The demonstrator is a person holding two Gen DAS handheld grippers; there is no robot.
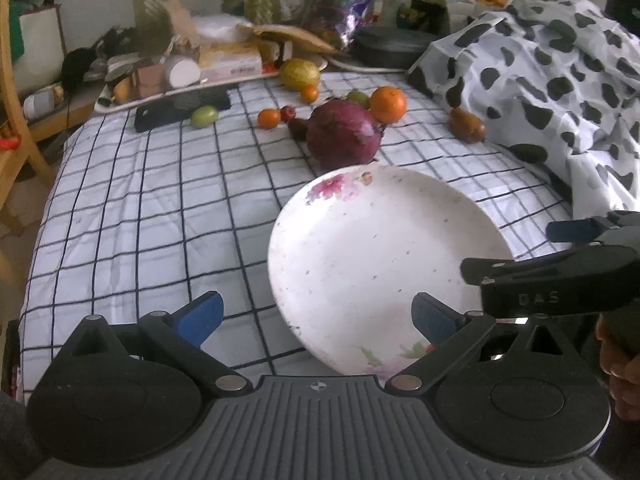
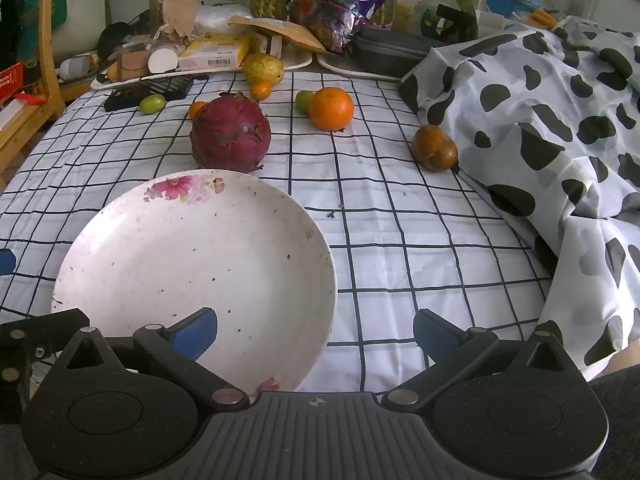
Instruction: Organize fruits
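A white plate (image 2: 192, 256) with pink flower prints is lying on a checked cloth (image 2: 400, 240), close in front of both tools. The left gripper (image 1: 316, 316) is hovering low over the cloth with its blue fingers (image 1: 204, 314) spread wide, holding nothing; the plate's near rim is sitting between them, toward the right finger. The right gripper (image 2: 316, 330) is likewise standing wide apart and empty, its left finger over the plate's near edge and its right finger over bare cloth. In the left view the right tool is reaching in from the right edge, beside the plate, with part of a hand (image 1: 620, 364) showing below it.

The fruits are lying scattered beyond the plate. A big dark red fruit (image 2: 231, 134) is sitting just behind the plate's far rim. An orange (image 2: 332, 108) is resting farther back to the right, touching a small green fruit (image 2: 305, 101). A brown fruit (image 2: 435, 148) is lying at the edge of a spotted sheet (image 2: 540, 120) on the right. A small orange fruit (image 2: 261, 89) and a yellow-green pear (image 2: 263, 68) are sitting near the back, and another small green fruit (image 2: 153, 102) is lying at the left, just beside a dark flat object (image 2: 148, 90). Cluttered trays are crowding the far end.
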